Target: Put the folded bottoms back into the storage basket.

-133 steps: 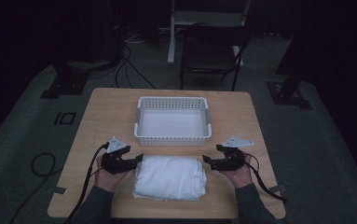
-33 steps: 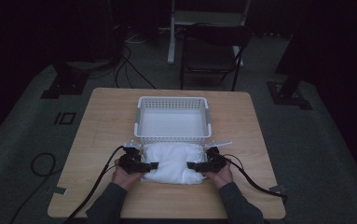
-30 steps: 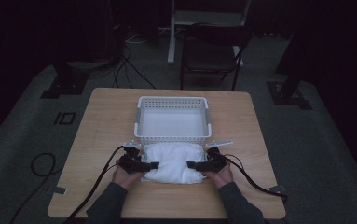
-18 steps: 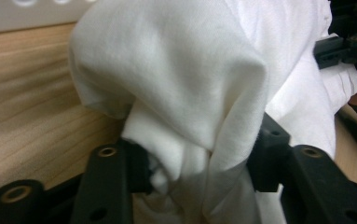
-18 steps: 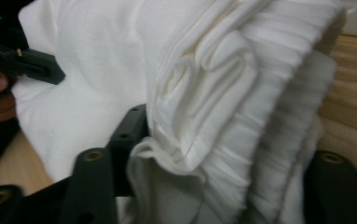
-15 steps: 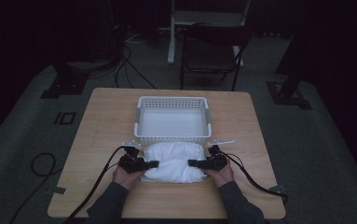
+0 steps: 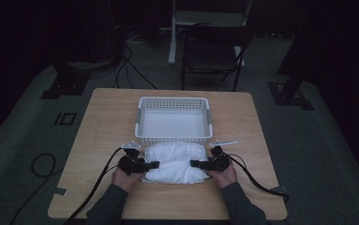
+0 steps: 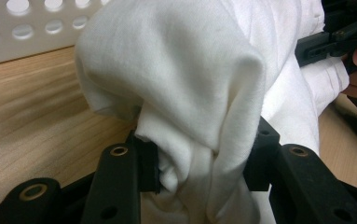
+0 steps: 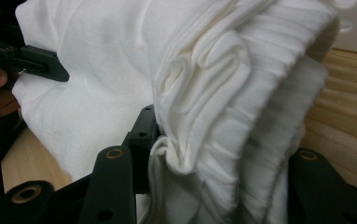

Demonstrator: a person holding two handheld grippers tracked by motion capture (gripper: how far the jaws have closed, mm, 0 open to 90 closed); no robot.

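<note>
A folded white cloth (image 7: pixel 175 161) lies bunched on the wooden table, just in front of a white perforated basket (image 7: pixel 139 123). My left gripper (image 7: pixel 151 165) grips the cloth's left end. In the left gripper view its jaws (image 8: pixel 204 158) have just been closing, and the pads pinch a thick fold of cloth (image 8: pixel 190 70). My right gripper (image 7: pixel 195 163) holds the right end. In the right gripper view its jaws (image 9: pixel 218 140) have just closed on the layered, ribbed edge of the cloth (image 9: pixel 101 70). Each gripper view shows the other gripper beyond the cloth.
The basket holds nothing and stands at the table's middle. Bare wood (image 7: pixel 102 122) lies on both sides of it. Cables (image 7: pixel 257 180) trail from both grippers toward the table's near edge. A dark chair (image 7: pixel 214 47) stands behind the table.
Since the earliest frame the cloth lies closer to the basket and both grippers have come in onto its ends. Over the last second the hands have barely moved and the cloth looks more bunched.
</note>
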